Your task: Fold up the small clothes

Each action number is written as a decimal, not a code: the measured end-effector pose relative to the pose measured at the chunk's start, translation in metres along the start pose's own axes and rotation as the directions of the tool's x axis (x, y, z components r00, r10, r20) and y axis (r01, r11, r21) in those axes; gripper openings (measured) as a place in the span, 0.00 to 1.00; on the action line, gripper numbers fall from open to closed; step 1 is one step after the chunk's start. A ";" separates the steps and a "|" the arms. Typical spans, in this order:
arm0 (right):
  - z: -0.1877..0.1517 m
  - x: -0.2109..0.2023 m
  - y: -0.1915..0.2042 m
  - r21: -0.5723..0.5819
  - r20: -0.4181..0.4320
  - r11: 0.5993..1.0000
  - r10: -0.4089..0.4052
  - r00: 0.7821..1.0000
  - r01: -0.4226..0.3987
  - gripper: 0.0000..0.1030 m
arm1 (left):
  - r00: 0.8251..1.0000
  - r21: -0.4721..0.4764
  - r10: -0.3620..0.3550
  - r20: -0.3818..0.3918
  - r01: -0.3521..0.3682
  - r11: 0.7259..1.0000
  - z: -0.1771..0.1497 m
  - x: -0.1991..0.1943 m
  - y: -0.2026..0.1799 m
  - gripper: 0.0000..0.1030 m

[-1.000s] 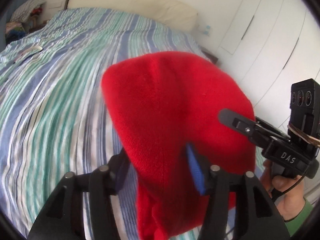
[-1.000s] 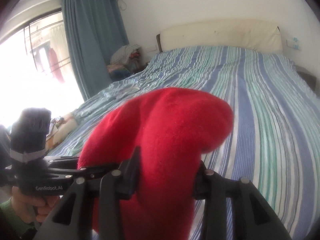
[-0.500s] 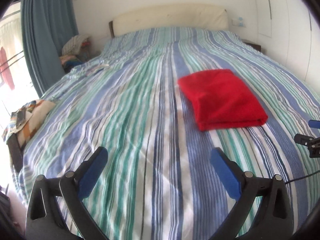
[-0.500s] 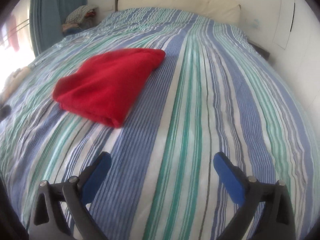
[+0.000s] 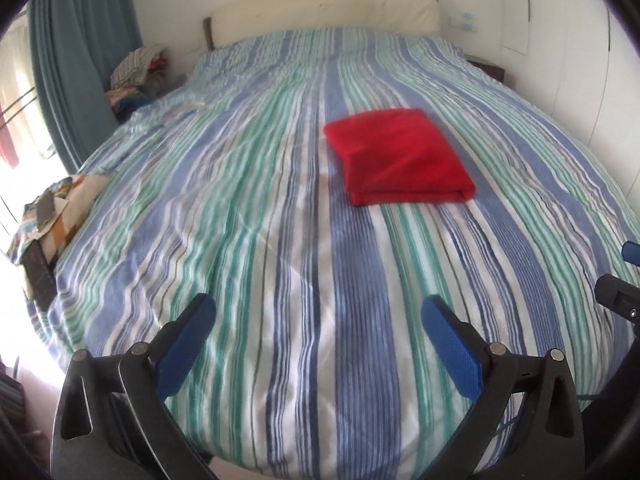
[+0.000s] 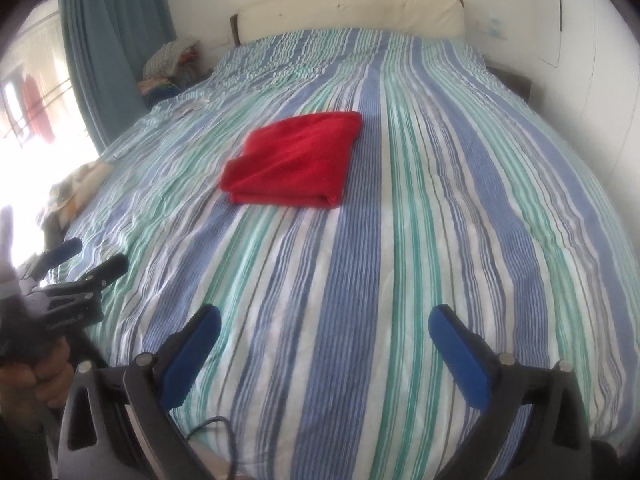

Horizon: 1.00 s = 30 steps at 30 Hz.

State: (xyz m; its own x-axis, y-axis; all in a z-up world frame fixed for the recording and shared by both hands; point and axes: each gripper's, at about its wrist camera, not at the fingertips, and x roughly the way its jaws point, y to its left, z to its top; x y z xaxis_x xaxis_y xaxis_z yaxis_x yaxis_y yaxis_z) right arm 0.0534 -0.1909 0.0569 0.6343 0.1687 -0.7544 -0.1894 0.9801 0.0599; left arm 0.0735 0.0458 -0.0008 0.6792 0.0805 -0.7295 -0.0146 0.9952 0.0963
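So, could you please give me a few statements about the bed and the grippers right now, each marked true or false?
1. The red garment lies folded flat on the striped bedspread. True.
2. The left gripper is clamped on the red garment. False: its blue fingers stand wide apart with only bedspread between them.
3. The right gripper is open and holds nothing. True.
4. The red garment hangs over the headboard. False: it rests mid-bed, well short of the headboard.
5. A blue curtain hangs beside the bed. True.
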 end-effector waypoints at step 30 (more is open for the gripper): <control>0.024 -0.018 0.055 -0.067 0.075 0.997 -0.043 0.996 0.048 0.99 | 0.999 -0.074 0.034 0.033 -0.031 0.997 0.014 -0.030 0.013 1.00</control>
State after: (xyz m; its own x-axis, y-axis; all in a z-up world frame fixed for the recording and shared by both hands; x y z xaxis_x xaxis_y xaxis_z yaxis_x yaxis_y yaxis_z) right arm 0.0492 -0.1376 0.0895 0.6960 0.1338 -0.7055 -0.2085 0.9778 -0.0203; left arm 0.0636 0.0555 0.0319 0.7023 0.1120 -0.7030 -0.0902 0.9936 0.0682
